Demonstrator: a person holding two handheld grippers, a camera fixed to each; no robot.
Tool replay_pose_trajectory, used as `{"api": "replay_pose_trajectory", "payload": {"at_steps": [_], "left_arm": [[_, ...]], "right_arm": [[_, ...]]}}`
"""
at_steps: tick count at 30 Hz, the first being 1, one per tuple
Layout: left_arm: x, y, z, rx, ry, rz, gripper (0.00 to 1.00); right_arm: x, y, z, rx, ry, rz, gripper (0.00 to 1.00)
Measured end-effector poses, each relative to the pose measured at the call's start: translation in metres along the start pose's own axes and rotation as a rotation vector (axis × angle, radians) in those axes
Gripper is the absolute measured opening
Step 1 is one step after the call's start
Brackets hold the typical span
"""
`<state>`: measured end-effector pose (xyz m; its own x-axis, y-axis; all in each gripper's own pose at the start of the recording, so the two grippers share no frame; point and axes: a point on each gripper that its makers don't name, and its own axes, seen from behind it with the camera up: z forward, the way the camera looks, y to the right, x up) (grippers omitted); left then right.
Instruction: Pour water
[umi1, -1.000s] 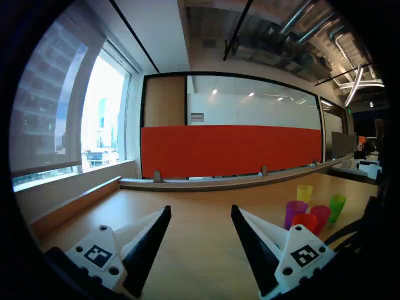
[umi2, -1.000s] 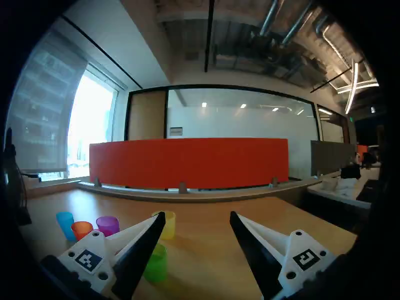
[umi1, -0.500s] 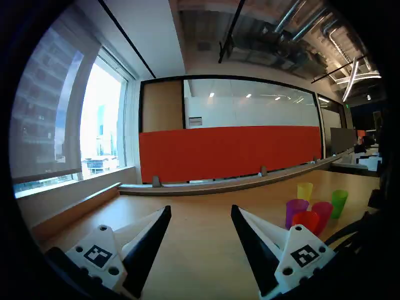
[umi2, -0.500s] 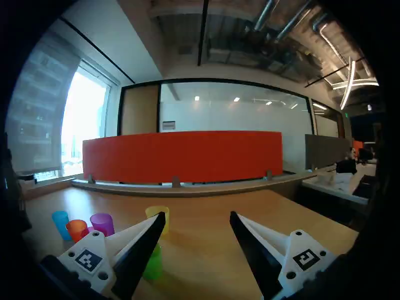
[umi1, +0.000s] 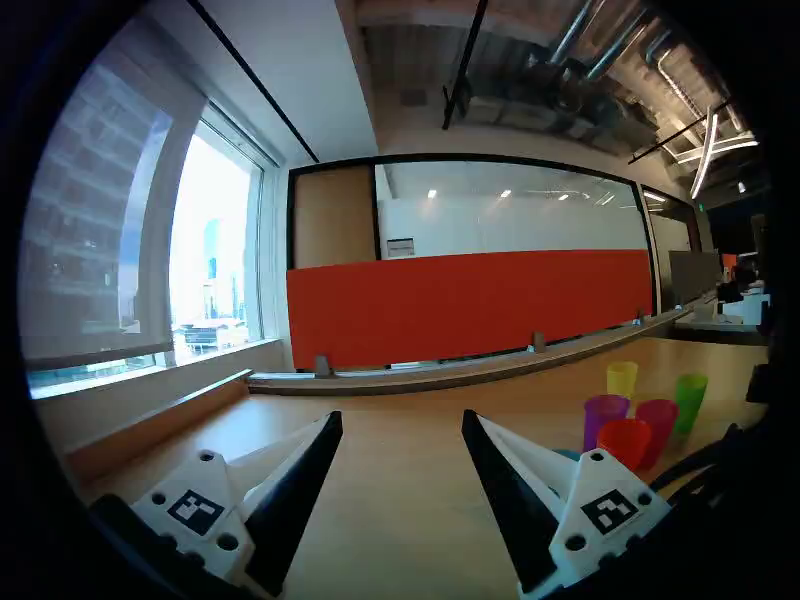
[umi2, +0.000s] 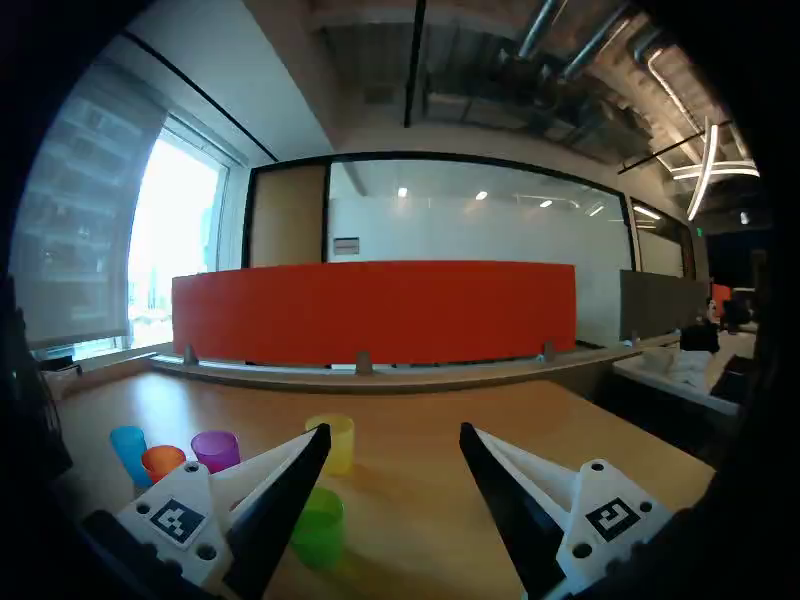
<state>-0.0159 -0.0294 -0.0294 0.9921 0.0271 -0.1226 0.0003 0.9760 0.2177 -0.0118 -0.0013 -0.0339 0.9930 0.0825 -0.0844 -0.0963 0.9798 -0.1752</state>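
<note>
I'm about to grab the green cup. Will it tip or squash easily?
Probably light: the green cup looks like thin translucent plastic, so it may flex when squeezed. Upright on the smooth table, it could slide or tip.

Wooden table (umi1: 400, 500), coloured cups (umi1: 625, 440) standing on it

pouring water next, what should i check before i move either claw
1. Left claw open and empty: ok.
2. Right claw open and empty: ok.
3. Cups upright on the table: ok; the yellow cup and green cup stand nearest the right claw.
4. A cup centred in the right claw's gap: not ok; the green cup sits off to its left, partly hidden by the claw.
5. Which cup holds water: cannot tell.
</note>
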Motion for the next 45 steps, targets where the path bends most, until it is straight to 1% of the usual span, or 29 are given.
{"api": "replay_pose_trajectory", "payload": {"at_steps": [5, 11, 17, 23, 30, 35, 45], "left_arm": [[-0.006, -0.002, 0.002, 0.015, -0.005, -0.03, 0.88], [-0.008, 0.001, 0.007, 0.02, 0.005, -0.07, 0.88], [-0.017, 0.0, 0.008, 0.035, 0.0, -0.097, 0.88], [-0.026, -0.001, 0.01, 0.039, -0.008, -0.114, 0.88], [-0.037, 0.0, 0.012, 0.048, -0.031, -0.098, 0.88], [-0.042, 0.004, 0.014, 0.042, -0.046, -0.076, 0.88], [-0.043, 0.006, 0.015, 0.037, -0.046, -0.072, 0.88]], "right_arm": [[0.006, -0.002, 0.001, -0.007, -0.001, -0.01, 1.0], [0.01, -0.003, 0.0, -0.012, -0.001, -0.027, 1.0], [0.012, -0.005, -0.001, -0.009, -0.004, -0.04, 1.0], [0.016, -0.007, 0.0, -0.006, 0.004, -0.037, 1.0], [0.019, -0.007, -0.002, -0.005, 0.009, -0.038, 1.0], [0.02, -0.006, -0.003, -0.006, 0.01, -0.035, 1.0], [0.021, -0.006, -0.004, -0.001, 0.013, -0.034, 1.0]]}}
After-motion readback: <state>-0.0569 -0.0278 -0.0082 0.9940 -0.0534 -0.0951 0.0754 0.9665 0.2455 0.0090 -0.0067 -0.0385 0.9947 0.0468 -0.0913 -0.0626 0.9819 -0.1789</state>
